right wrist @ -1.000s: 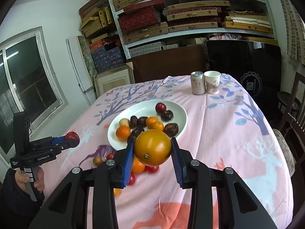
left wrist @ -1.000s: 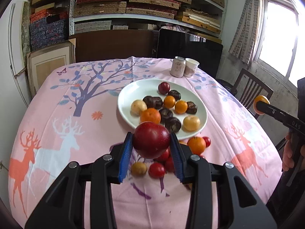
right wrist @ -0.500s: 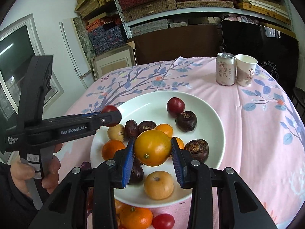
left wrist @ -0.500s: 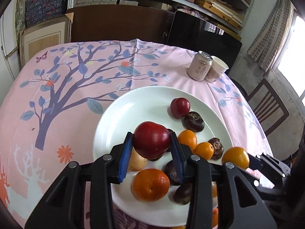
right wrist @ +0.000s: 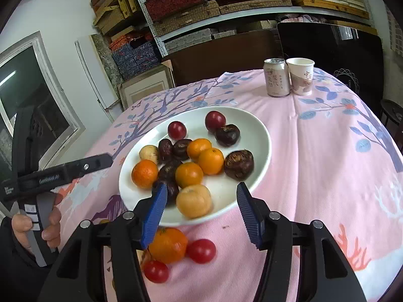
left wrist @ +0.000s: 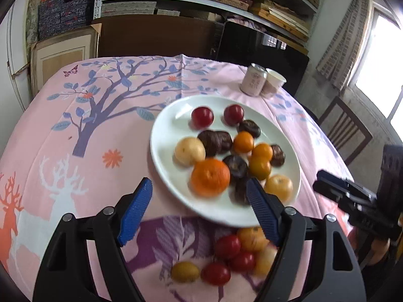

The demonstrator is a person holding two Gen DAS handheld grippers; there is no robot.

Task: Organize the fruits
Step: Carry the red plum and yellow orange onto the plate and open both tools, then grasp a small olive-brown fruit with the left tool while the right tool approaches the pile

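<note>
Fingers (right wrist: 154,209) apart, empty — two red fruits (right wrist: 177,130) on plate (right wrist: 262,136)

A round table (left wrist: 75,151) under a pink cloth printed with a tree and deer fills the room's middle. Behind it, metal shelves (right wrist: 226,7) stacked with flat woven and patterned boxes line the wall, above a brown panel (left wrist: 156,37) and a black panel (right wrist: 332,50). Daylight enters through a curtained window (left wrist: 377,63) beside a dark wooden chair (left wrist: 345,130); another window (right wrist: 30,88) faces it.
</note>
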